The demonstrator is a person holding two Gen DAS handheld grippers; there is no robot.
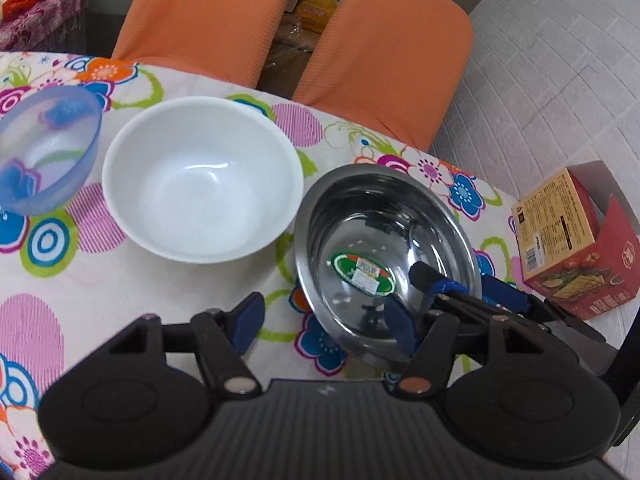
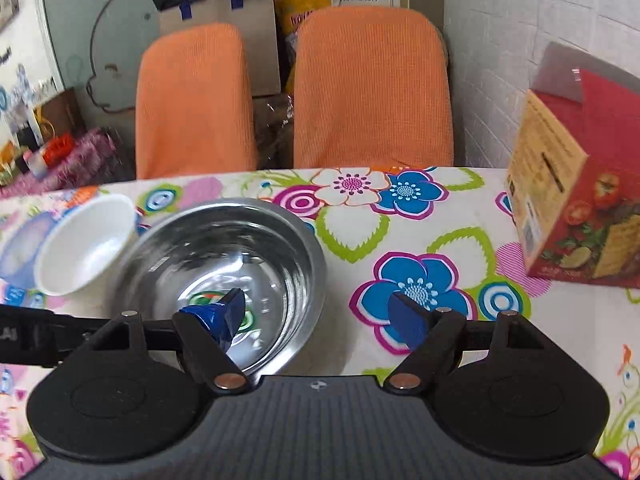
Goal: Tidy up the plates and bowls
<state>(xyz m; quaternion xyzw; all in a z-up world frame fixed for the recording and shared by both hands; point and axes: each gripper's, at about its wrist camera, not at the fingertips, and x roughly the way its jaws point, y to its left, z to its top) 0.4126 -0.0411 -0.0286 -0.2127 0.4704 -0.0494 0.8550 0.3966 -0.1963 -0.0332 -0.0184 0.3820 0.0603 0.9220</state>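
two fisheye views are looking along a pair of hand-held tongs over a worktop (image 1: 120,280) that is wearing a white cloth printed with bright blue, pink and green flowers.

three bowls are sitting in a row on it. a translucent pale blue plastic bowl (image 1: 44,152) is standing at the far left, a round white ceramic bowl (image 1: 202,178) is sitting just beside it in the middle, and a shiny stainless steel bowl with a green and red oval sticker inside (image 1: 384,256) is sitting just beside the white one on the right. all three are upright and showing their insides.

the left tongs (image 1: 324,322) are resting spread apart; one blue-padded finger is hanging over the cloth, and the other is dipping inside the near rim of the steel bowl without pinching it.

the right tongs (image 2: 320,312) are also standing wide and released, straddling the steel bowl's right wall: the left blue finger is hovering inside the bowl above the sticker, and the right blue finger is sitting outside it over a blue flower on the cloth. whether either finger is touching the metal cannot be told.

a red and tan cardboard food box with an open flap (image 2: 576,184) is standing at the right edge of the worktop, well apart from the bowls. two orange fabric-covered chair backs (image 2: 280,92) are standing side by side behind the far edge.
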